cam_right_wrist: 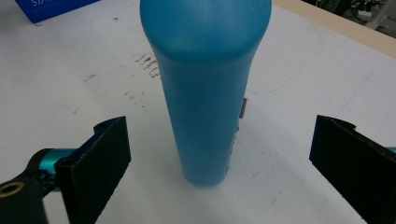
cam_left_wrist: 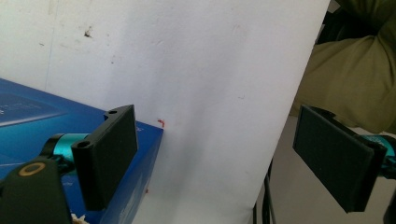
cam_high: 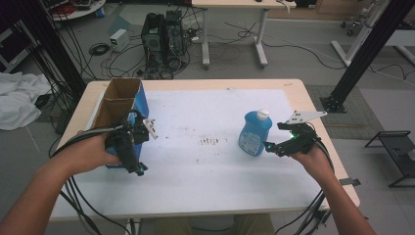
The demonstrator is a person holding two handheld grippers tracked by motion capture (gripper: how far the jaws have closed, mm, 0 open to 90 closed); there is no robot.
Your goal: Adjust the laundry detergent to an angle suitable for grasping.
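Your R gripper: jaws wide, blue bottle upright betw. them, untouched.
Your L gripper: jaws apart, beside blue box.

My spot: lab. Black desktop computer towers on grey floor, tangled black cables, black metal frame posts flanking my white-covered wooden table.

Matt blue plastic bottle, glossy cardboard box, wooden table

Grey floor, tangled cables
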